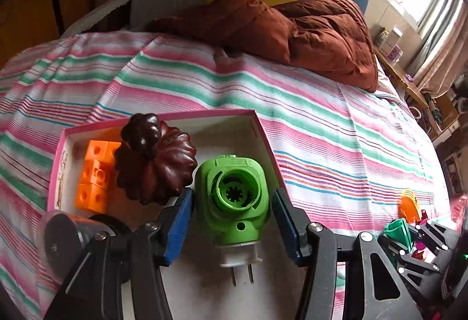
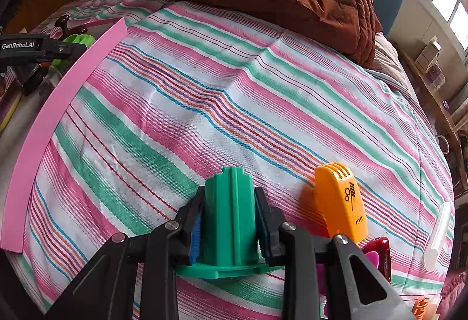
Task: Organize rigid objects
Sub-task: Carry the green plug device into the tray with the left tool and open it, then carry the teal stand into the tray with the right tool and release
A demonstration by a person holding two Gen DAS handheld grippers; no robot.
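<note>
So the pink box (image 1: pixel 264 132) on the bed (image 1: pixel 336 126) already has a few things in it: orange blocks (image 1: pixel 93 173), a dark brown pumpkin-shaped piece (image 1: pixel 155 159) and the green plug-in gadget (image 1: pixel 231 197). The left gripper (image 1: pixel 232 220) is spread around that gadget, pads clear of its sides, so I'd say it's dropped off. The right gripper (image 2: pixel 229 227) is pinching a teal plastic part (image 2: pixel 228 214) over the bedspread, probably next in. Still loose: an orange clip thing (image 2: pixel 342 200), something red (image 2: pixel 380 255) and a whitish stick (image 2: pixel 437 235). Roughly halfway.
</note>
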